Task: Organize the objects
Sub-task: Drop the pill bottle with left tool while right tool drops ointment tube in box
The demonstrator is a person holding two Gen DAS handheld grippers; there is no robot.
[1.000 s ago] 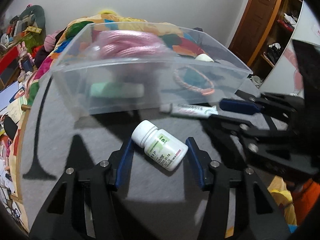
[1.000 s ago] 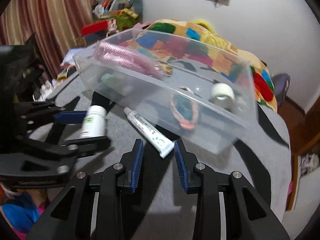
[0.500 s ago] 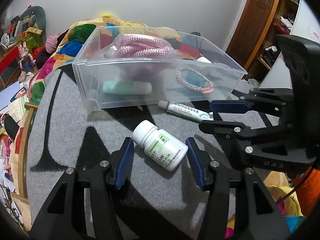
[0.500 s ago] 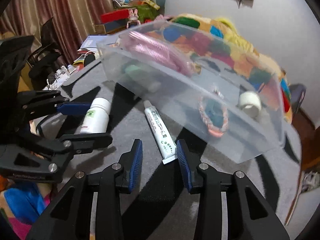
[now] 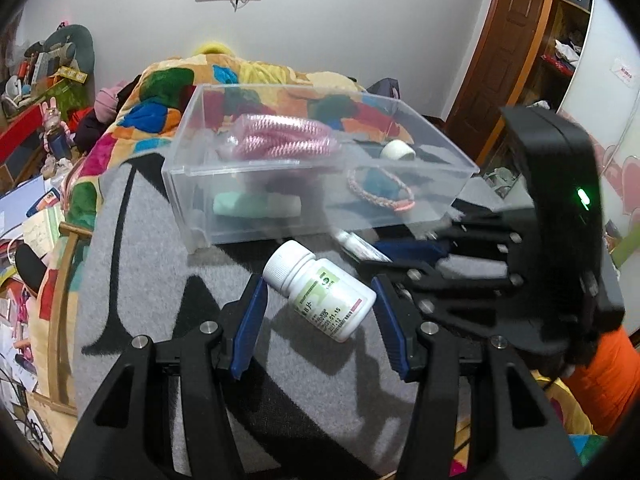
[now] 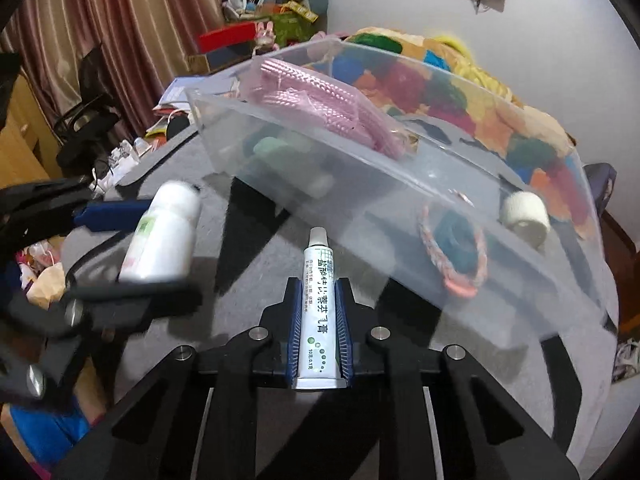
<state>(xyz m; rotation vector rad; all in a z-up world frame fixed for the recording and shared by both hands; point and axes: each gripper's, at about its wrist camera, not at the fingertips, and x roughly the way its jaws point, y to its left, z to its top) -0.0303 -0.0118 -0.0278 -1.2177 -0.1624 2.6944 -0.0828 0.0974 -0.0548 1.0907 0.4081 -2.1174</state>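
Gripping the ointment tube (image 6: 319, 312), the right gripper (image 6: 319, 318) had its blue pads pressed against both sides of the tube's lower half, the cap end pointing toward the clear plastic bin (image 6: 400, 184). The left gripper (image 5: 318, 312) sat spread wide, its fingers (image 5: 250, 322) flanking the white pill bottle (image 5: 320, 292) without touching it; the bottle lay on its side, slanted, on the grey-and-black blanket (image 5: 132, 248), just in front of the bin's near wall. Inside the bin lay a pink coiled rope (image 5: 284, 140), a mint-green tube (image 5: 256, 205), a braided bracelet (image 5: 380, 194) and a roll of white tape (image 5: 397, 151). Behind the bin rose a multicoloured quilt (image 5: 172, 92).
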